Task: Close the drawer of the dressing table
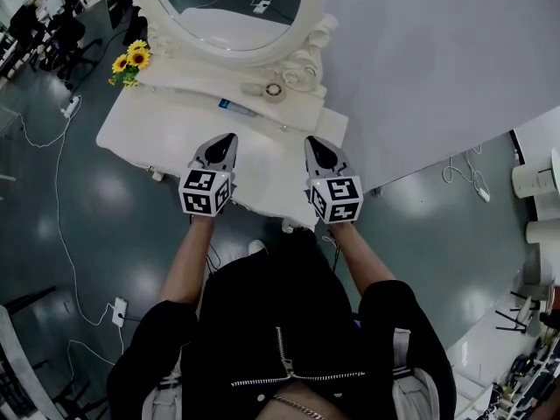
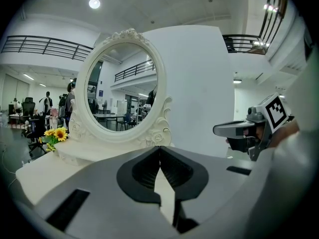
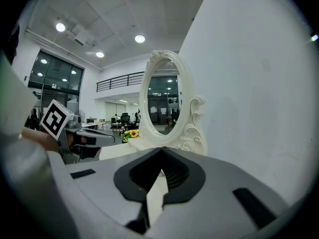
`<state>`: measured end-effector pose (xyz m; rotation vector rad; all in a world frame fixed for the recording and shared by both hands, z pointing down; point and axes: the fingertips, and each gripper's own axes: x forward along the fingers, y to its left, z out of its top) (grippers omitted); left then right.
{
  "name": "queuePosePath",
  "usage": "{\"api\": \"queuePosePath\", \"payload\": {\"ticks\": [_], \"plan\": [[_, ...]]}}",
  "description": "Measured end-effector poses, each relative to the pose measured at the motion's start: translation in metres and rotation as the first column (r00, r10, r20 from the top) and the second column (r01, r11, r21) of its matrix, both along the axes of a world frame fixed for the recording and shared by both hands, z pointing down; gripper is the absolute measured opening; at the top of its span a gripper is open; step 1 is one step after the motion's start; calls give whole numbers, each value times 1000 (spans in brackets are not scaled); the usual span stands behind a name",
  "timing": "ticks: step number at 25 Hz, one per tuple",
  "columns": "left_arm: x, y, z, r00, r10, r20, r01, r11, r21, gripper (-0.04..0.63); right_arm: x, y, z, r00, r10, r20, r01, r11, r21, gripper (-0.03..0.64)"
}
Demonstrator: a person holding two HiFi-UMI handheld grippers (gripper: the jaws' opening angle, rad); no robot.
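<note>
The head view looks steeply down from above the person (image 1: 289, 339) onto the dressing table (image 1: 262, 163). Each gripper view looks nearly level along its jaws, low over it, toward the mirror (image 2: 124, 86) and sunflowers (image 2: 57, 133), which both share.

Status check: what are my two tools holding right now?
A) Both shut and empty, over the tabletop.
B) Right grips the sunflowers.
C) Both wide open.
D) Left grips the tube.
A: each tool's own view shows its jaws closed together with nothing between them. In the head view the left tool and right tool hover over the dressing table, clear of the tube and sunflowers.
</note>
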<state>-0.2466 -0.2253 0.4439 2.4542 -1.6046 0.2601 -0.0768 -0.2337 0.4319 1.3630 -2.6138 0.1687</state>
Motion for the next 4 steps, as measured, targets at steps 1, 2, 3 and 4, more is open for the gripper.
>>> {"api": "queuePosePath", "payload": {"ticks": [1,2,3,4], "plan": [[0,0,-1,1000,0,0,0,1000,1,21,-1,0,0,1000,-1,0,1,1000,0,2],[-1,-1,-2,1000,0,-1,0,1000,3,21,-2,-1,-1,1000,-1,0,1,1000,1,2],[-1,-1,-2,1000,0,-1,0,1000,5,21,-3,-1,-2,1000,-2,0,2,1000,2,2],[-2,-2,-3,1000,0,-1,0,1000,7,21,-4,-1,-2,1000,-3,0,3,1000,3,2]]}}
